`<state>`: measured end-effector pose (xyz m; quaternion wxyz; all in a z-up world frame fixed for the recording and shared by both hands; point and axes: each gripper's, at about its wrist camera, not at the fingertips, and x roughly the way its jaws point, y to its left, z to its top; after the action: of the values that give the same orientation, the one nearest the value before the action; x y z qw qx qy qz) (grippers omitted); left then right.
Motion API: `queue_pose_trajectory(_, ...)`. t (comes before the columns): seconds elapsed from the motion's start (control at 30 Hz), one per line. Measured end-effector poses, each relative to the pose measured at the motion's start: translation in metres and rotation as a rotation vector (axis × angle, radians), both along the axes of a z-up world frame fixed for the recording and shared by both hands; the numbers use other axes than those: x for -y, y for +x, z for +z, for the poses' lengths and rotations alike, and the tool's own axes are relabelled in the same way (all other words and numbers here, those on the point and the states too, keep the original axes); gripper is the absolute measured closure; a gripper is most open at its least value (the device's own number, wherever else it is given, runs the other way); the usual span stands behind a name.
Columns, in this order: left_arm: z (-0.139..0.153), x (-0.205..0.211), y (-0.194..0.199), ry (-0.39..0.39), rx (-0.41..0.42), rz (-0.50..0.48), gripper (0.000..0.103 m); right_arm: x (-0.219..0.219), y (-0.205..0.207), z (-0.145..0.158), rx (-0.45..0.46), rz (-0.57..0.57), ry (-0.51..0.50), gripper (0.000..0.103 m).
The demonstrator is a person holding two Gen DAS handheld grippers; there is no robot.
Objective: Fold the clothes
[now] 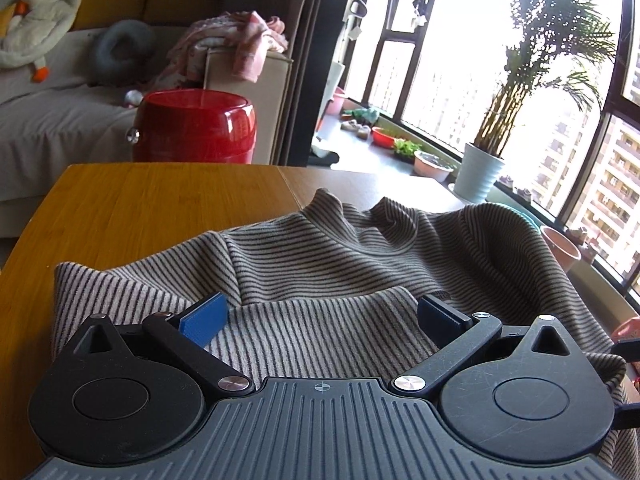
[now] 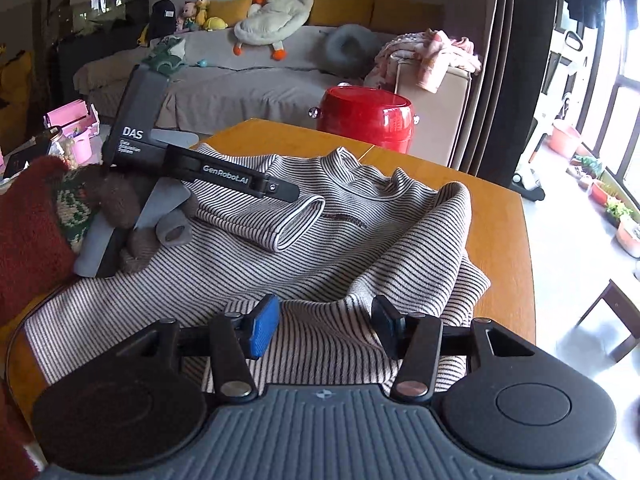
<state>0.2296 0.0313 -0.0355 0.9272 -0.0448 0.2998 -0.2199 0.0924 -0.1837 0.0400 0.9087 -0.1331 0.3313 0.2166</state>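
While you are hovering both claws low over the striped sweater (image 2: 320, 224), the risks are sitting on its right side. That half is lying bunched and humped near the table (image 1: 132, 204) edge, so a pinch there is likely catching several layers and dragging the whole garment toward the drop. Your left claw (image 1: 320, 316) is standing wide apart with nothing between its pads; your right claw (image 2: 326, 328) is also standing apart, empty, just above the hem. One sleeve is already lying folded across the chest, and a careless tug is risking undoing it. You are working on a bare wooden table in a living room, with a red stool (image 2: 366, 118) beyond it, a grey sofa carrying a plush duck (image 2: 276, 12), and bright windows glaring to the right.
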Motion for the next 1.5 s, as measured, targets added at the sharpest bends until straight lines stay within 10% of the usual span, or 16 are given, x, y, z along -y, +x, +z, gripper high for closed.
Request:
queue_pose_trajectory(0.33,0.018,-0.002,-0.036,-0.031,0.044,-0.074,0.0,-0.036,-0.03,-0.02,0.021,0.096,-0.177,0.044)
queue_pose_trajectory(0.37,0.017,-0.002,-0.04,-0.036,0.034,-0.074,0.0,-0.038,-0.032,-0.021,0.02,0.102,-0.193,0.058)
queue_pose_trajectory(0.4,0.015,-0.003,-0.042,-0.05,0.017,-0.07,0.0,-0.036,-0.028,-0.018,0.008,0.091,-0.196,0.095)
queue_pose_trajectory(0.6,0.008,-0.01,-0.05,-0.156,-0.042,-0.077,0.0,0.066,0.018,0.075,0.158,-0.285,-0.013,0.103)
queue_pose_trajectory(0.73,0.009,-0.007,-0.052,-0.153,-0.033,-0.084,0.0,0.161,0.033,0.145,0.326,-0.549,0.309,0.103)
queue_pose_trajectory(0.87,0.01,-0.001,-0.059,-0.105,0.027,-0.089,0.0,0.163,0.045,0.164,0.335,-0.519,0.351,0.103)
queue_pose_trajectory(1.13,0.014,0.026,-0.077,0.055,0.162,-0.113,0.002,0.106,0.049,0.089,0.149,-0.367,0.306,0.091)
queue_pose_trajectory(1.23,0.012,0.048,-0.08,0.217,0.183,-0.126,0.021,0.098,0.045,0.061,0.092,-0.33,0.349,0.085)
queue_pose_trajectory(1.37,-0.002,0.063,-0.066,0.328,0.1,-0.126,0.022,0.098,0.044,0.025,0.045,-0.311,0.428,0.073)
queue_pose_trajectory(1.47,-0.002,0.053,-0.055,0.292,0.043,-0.113,0.041,0.098,0.046,-0.001,0.016,-0.286,0.561,0.072)
queue_pose_trajectory(1.5,0.004,0.046,-0.053,0.289,0.042,-0.082,0.067,0.099,0.047,-0.009,0.009,-0.281,0.618,0.07)
